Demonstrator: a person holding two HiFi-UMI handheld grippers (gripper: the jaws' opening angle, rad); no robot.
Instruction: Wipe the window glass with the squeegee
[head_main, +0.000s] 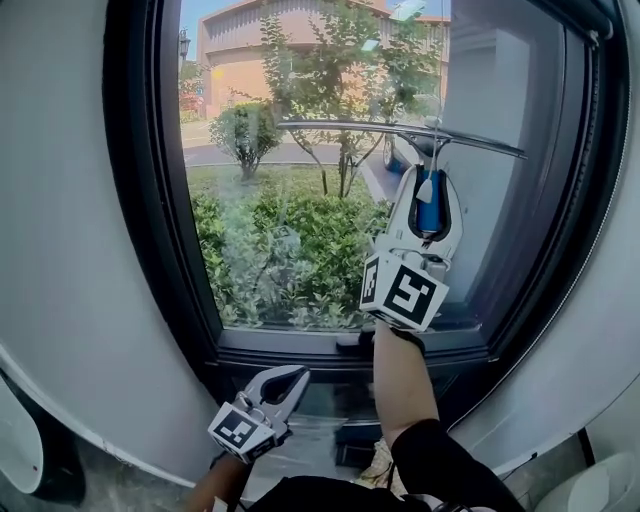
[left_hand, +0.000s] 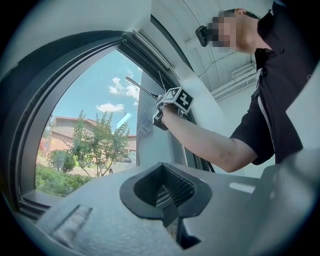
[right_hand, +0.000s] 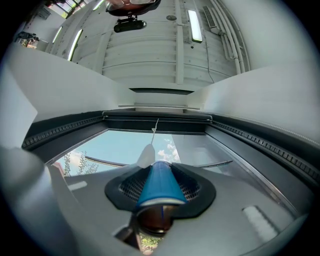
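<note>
Two tools are in use, and the nearer one is idle. Low down, below the window sill, the left tool (head_main: 291, 379) (left_hand: 167, 194) hangs close to the person's body. Its jaws are brought together, with nothing between the ribbed pads.

Above and to its right, a bare forearm (head_main: 402, 378) in a black sleeve (head_main: 440, 465) reaches up past the sill (head_main: 300, 345) toward the pane. At the end of it the right tool (head_main: 429, 185) (right_hand: 159, 194) points up at the window. Its jaws are clamped on the squeegee (head_main: 380, 128) (right_hand: 159, 180) (left_hand: 141, 87), whose blue handle (head_main: 430, 215) fills the hollow between the pads.

From the handle a pale neck runs up to the long thin blade (head_main: 480, 146). The blade lies almost level across the upper right part of the glass (head_main: 290, 200). Its right end is a little lower than its left and close to the dark frame on that side. Whether the blade's edge presses on the pane or sits just off it cannot be told.

The glass is set in a thick black frame (head_main: 135, 200) in a pale grey wall (head_main: 60, 250). Faint cloudy smears show on the lower left of the pane. Beyond the glass stands a green hedge (head_main: 300, 255), with slim trees (head_main: 340, 80) behind it. Farthest off is an orange-brown building (head_main: 235, 55) under blue sky.
</note>
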